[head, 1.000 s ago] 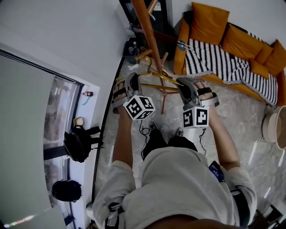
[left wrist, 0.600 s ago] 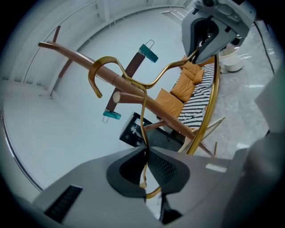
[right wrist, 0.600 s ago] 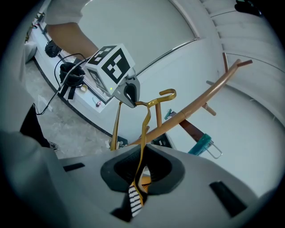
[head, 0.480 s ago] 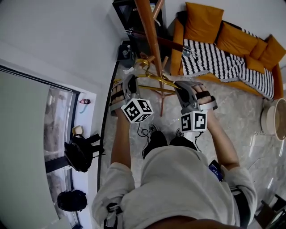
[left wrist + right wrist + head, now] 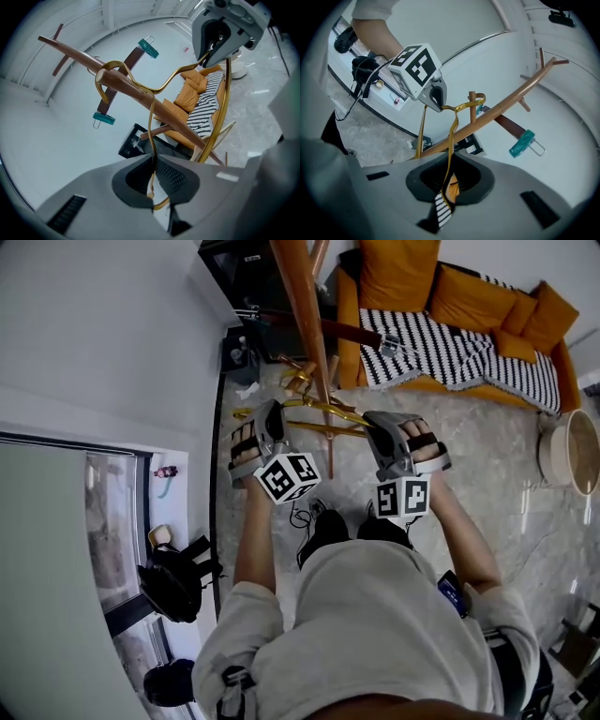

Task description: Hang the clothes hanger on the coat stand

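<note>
Got left hand-held gripper [image 5: 152,178] and right hand-held gripper [image 5: 449,180] each pinching one end of gold hanger [image 5: 150,124], keeps my hook [image 5: 108,64] steady; looks looped round coat stand [image 5: 140,96].

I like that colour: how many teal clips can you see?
2: one teal clip at the dark bar's upper end, another at its lower end. More may be hidden.
</note>
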The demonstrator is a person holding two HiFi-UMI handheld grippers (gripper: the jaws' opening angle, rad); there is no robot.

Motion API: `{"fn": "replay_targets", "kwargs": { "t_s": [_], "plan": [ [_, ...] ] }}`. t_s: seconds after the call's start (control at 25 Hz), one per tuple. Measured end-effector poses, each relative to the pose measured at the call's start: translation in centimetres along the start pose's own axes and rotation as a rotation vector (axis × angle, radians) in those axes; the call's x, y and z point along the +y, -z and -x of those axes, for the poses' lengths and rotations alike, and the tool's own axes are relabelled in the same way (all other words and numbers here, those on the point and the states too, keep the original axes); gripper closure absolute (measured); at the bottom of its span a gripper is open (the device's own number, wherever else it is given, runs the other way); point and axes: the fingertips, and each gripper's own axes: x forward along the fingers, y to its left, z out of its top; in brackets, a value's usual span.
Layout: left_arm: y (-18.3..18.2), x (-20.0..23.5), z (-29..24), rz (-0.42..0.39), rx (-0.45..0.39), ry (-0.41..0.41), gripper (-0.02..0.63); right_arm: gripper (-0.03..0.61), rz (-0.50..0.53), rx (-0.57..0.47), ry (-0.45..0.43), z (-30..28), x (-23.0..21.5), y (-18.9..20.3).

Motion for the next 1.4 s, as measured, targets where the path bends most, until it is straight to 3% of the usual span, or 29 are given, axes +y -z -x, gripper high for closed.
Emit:
{"fn": "replay_targets", "kwargs": {
  "t_s": [0.88,1.4],
  "plan": [
    [0.0,-2.0,-5.0,-0.076,-0.102,0.079,0.589,0.56,-0.042,0.157,0.076,-3.3,1.7,3.2],
    [-0.1,-2.3,-6.1,-0.13,-0.149,0.061,0.589,0.56,-0.051,0.205,0.113,-4.5,2.4,4.4]
  ]
}}
